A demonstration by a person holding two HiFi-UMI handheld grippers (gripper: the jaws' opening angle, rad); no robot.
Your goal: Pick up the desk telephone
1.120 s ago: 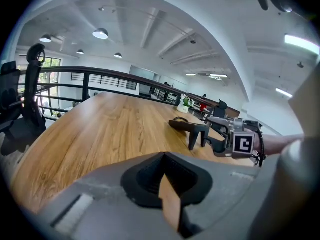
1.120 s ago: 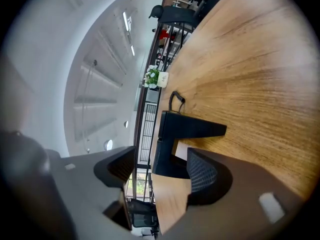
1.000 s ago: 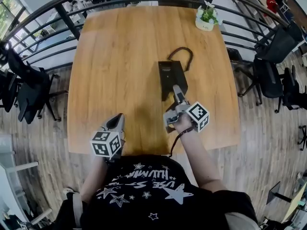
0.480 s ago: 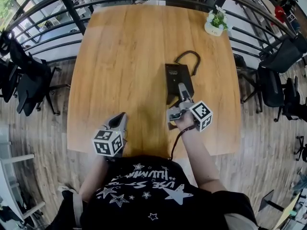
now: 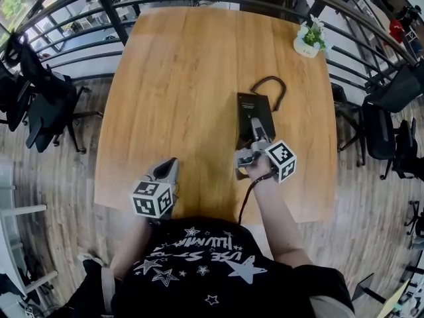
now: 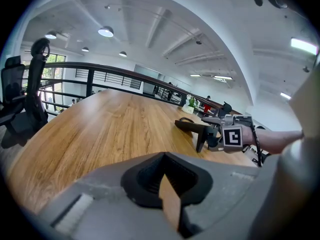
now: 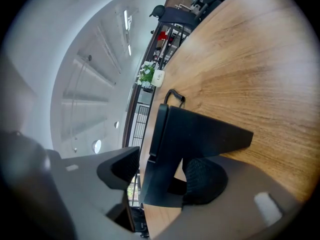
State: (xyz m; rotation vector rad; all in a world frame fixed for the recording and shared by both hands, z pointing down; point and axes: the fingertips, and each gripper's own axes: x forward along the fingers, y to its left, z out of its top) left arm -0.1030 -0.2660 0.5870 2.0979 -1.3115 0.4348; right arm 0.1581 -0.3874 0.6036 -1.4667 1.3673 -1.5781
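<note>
The black desk telephone (image 5: 250, 108) stands on its wedge base in the middle of the wooden table (image 5: 172, 78), its black cord (image 5: 272, 85) looped behind it. In the right gripper view the telephone (image 7: 200, 134) fills the space between the jaws. My right gripper (image 5: 256, 135) is at the phone's near end, jaws closing round it. One pad lies under the body and a gap shows at the other. My left gripper (image 5: 168, 171) rests near the table's front edge, shut and holding nothing. The left gripper view shows the phone (image 6: 192, 126) far to the right.
A small potted plant (image 5: 308, 40) stands at the table's far right corner. A dark metal railing (image 5: 86, 32) curves round the table. Black office chairs stand at the left (image 5: 40, 105) and right (image 5: 391, 105) on the wooden floor.
My right gripper has edged a little forward along the telephone's near end. The left gripper has kept still.
</note>
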